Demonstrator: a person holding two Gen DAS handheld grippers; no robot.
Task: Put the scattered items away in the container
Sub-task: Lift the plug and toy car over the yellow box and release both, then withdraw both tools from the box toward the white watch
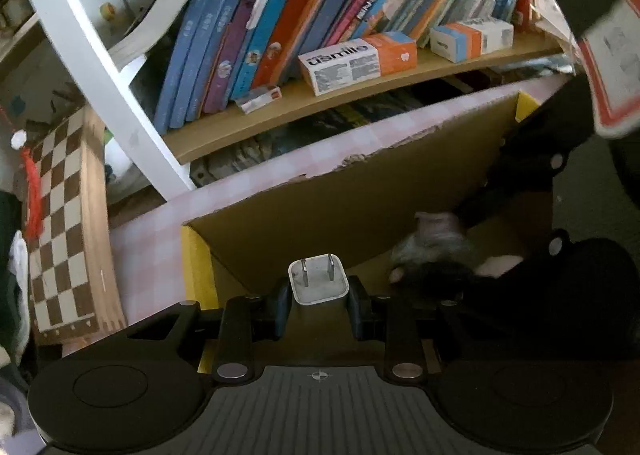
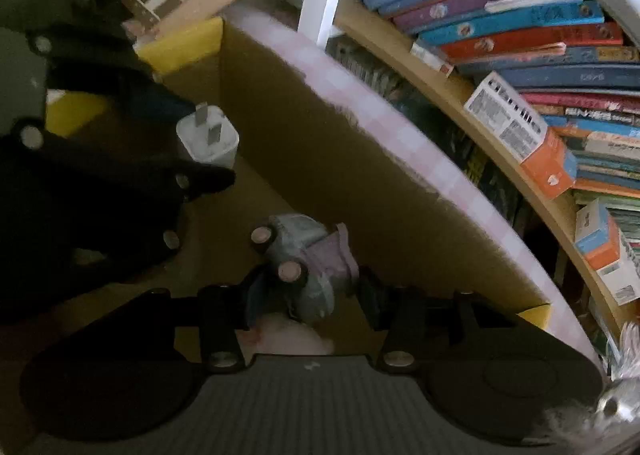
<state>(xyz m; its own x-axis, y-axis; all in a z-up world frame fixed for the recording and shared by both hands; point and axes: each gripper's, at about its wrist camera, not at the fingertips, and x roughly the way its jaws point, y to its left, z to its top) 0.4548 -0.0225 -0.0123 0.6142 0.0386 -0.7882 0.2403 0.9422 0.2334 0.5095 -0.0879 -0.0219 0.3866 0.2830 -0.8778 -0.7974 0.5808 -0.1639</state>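
Observation:
A white plug charger [image 1: 319,281] sits prongs-forward between the fingers of my left gripper [image 1: 319,307], which is shut on it over the near-left corner of the open cardboard box [image 1: 360,211]. In the right wrist view the same charger [image 2: 208,139] shows at the left, above the box's inner wall [image 2: 320,159]. My right gripper [image 2: 312,295] is shut on a grey and purple toy car [image 2: 308,259], which lies tilted with its wheels toward the camera, low inside the box. From the left wrist the blurred toy car [image 1: 432,243] appears at the right.
A pink checked flap [image 1: 280,171] edges the box's far side. Behind it stands a wooden bookshelf [image 1: 360,95] with leaning books and two white-and-orange cartons [image 1: 356,59]. A chessboard [image 1: 60,223] leans at the left beside a white frame post [image 1: 100,87].

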